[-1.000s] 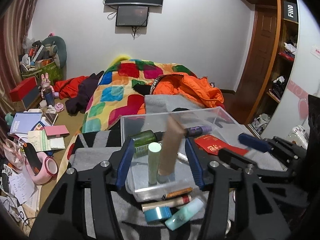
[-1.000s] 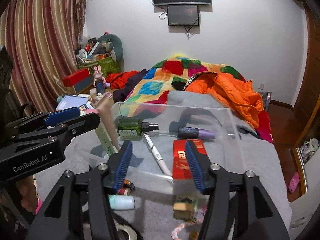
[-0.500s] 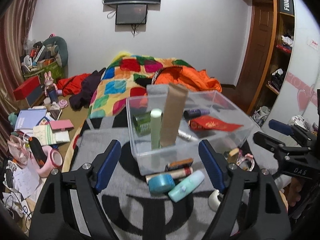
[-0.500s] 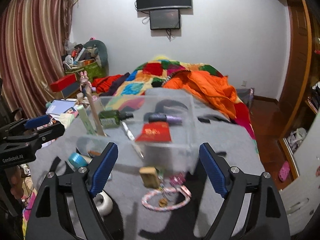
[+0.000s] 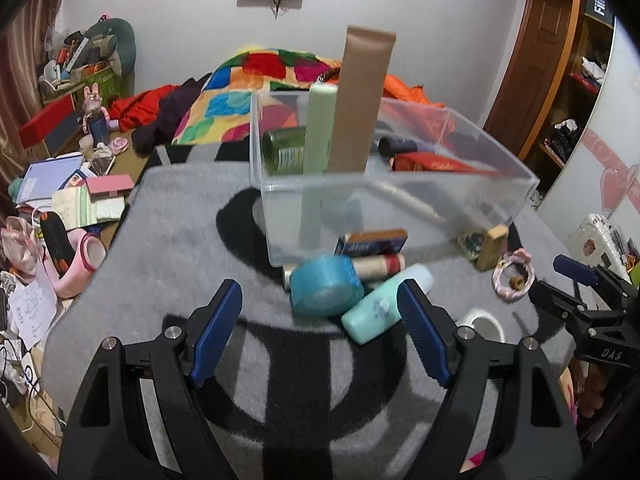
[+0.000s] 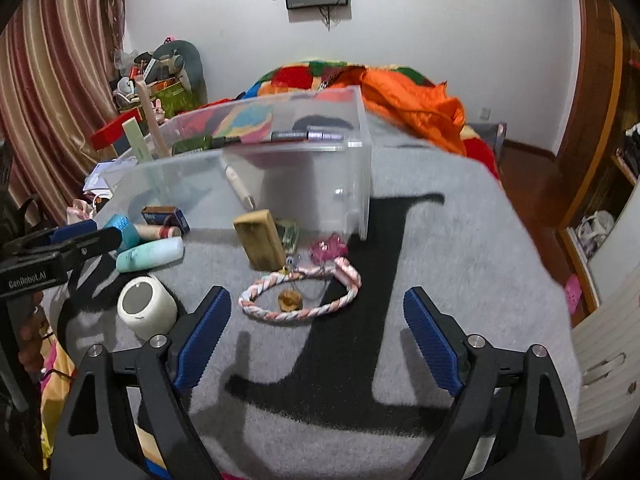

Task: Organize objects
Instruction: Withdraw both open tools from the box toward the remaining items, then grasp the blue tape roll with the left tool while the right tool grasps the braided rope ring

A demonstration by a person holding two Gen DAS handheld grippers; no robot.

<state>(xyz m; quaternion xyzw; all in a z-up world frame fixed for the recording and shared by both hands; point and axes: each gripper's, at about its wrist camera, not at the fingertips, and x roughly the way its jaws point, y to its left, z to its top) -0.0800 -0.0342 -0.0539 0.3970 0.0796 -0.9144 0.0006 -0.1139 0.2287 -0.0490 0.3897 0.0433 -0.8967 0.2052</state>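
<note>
A clear plastic box stands on the grey cloth. In it are a brown tube, a pale green tube, a green bottle, a purple pen and a red packet. In front of it lie a blue tape roll, a mint bottle, a small blue box, a wooden block, a braided ring and a white jar. My left gripper is open and empty just before the roll. My right gripper is open and empty before the ring.
The grey cloth has large black letters on it. A bed with a colourful quilt and an orange jacket is behind. Books and clutter lie at the left. A wooden door and shelves are at the right.
Both grippers have pulled back from the box and dropped lower over the near cloth, opening wider. The loose items in front of the box now sit close ahead.
</note>
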